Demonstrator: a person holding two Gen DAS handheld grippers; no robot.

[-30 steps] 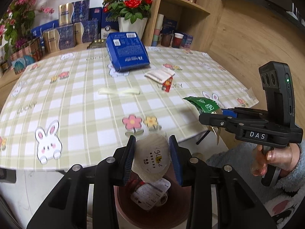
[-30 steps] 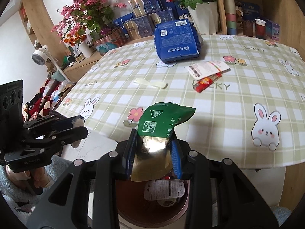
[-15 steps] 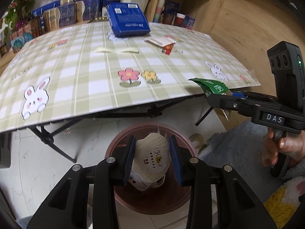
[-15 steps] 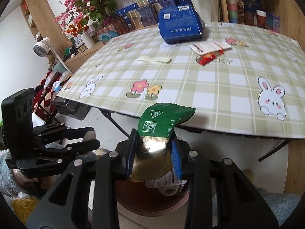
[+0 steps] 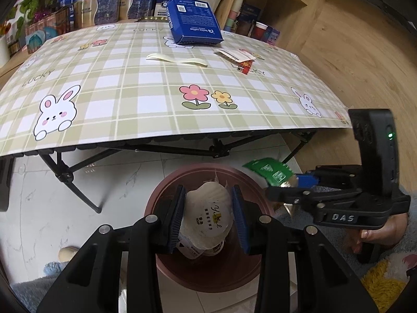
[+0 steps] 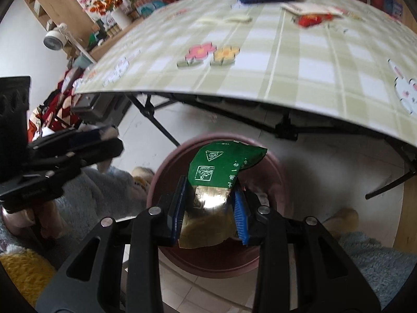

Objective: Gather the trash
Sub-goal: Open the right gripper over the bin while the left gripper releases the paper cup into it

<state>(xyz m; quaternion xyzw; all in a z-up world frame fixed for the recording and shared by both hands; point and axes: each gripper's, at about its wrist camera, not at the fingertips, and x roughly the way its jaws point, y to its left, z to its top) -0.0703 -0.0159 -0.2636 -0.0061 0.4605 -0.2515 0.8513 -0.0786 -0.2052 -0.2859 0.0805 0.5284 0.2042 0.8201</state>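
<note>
Left gripper clamped on white round wrapper above pink trash bin | right gripper clamped on green foil packet (gold inside) over same bin | red wrapper, white strip lie on table

We look down along each gripper's fingers, close above the bin on the floor, facing the table edge. Both views share bin, table and the other gripper.
</note>
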